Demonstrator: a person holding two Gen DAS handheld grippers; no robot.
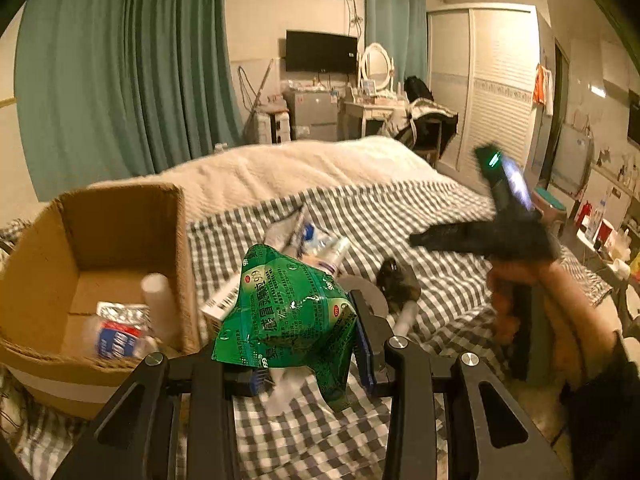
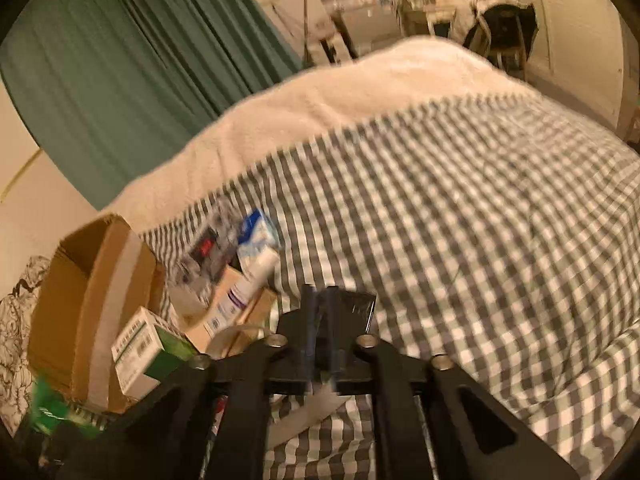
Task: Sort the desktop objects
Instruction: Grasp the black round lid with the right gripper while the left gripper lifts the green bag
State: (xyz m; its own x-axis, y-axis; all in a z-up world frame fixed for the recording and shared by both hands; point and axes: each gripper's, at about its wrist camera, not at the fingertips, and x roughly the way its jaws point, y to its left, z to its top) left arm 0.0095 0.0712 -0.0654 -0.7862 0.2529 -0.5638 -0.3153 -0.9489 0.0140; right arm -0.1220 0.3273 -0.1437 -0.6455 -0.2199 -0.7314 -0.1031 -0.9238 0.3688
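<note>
My left gripper point(image 1: 310, 360) is shut on a crumpled green foil packet point(image 1: 288, 312), held up over the checked bedspread point(image 1: 432, 216) just right of an open cardboard box point(image 1: 120, 232). The box holds a white tube point(image 1: 158, 300), a blister pack and a small bottle. A hand holds my right gripper point(image 1: 416, 240) to the right, its tips just above a dark glossy thing point(image 1: 396, 284). In the right wrist view, my right gripper point(image 2: 320, 300) has its jaws close together with that dark flat thing point(image 2: 358, 308) at their tips. Blur hides whether the pads press on it.
A pile of tubes, packets and small boxes point(image 2: 240, 280) lies on the bedspread between the box and my grippers, with a green-and-white carton point(image 2: 148, 344) beside the box. A cream blanket point(image 2: 320, 92) covers the far half of the bed. The checked area point(image 2: 500, 220) spreads out to the right.
</note>
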